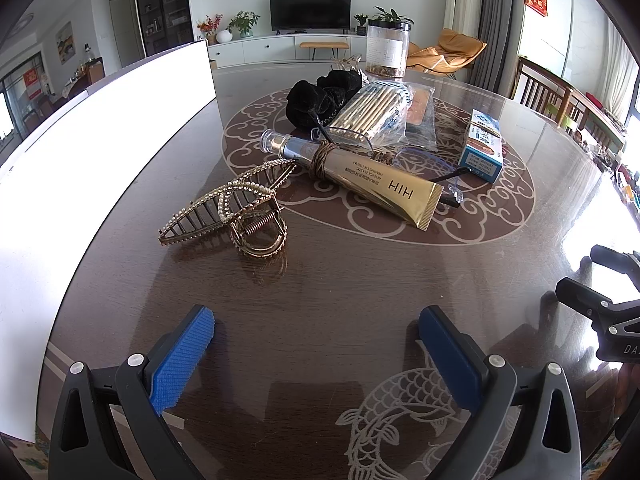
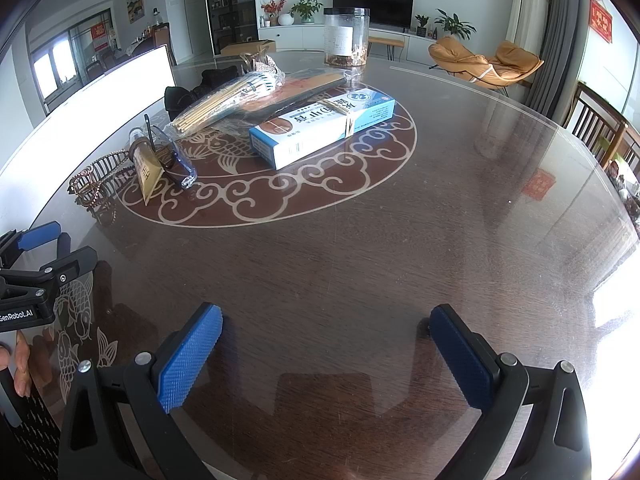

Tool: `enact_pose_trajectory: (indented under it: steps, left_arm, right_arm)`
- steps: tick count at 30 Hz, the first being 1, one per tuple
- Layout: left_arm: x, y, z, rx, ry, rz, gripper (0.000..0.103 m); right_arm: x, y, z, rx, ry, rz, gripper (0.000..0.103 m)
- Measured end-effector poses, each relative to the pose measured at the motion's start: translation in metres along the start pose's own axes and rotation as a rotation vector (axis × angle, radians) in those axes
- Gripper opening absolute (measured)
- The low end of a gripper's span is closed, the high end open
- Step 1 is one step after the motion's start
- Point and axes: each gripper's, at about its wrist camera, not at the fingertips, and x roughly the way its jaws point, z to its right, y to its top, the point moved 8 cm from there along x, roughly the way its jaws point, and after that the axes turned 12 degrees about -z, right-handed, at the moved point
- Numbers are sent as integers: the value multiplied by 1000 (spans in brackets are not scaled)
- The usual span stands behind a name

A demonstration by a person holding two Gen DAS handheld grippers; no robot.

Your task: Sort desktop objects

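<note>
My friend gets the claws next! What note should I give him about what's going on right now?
Left claw: open, empty, hovering over the table.
Right claw: open, empty, also hovering over bare table.
Things: all bunched in the middle. Gold hair clip is nearest the left claw; gold cream tube lies beside it; glasses, bag of sticks and black scrunchie are behind; blue-and-white box is nearest the right claw; clear jar stands at the far side.
Done: nothing looks sorted.
Left: everything; perhaps start with the hair clip.
</note>
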Motion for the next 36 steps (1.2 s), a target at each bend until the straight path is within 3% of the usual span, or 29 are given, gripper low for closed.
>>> enact_pose_trajectory:
  steps: [36]
  left_arm:
    - [-1, 0, -1, 12, -7, -6, 103]
  right_arm:
    - [0, 0, 0, 1, 0, 0, 103]
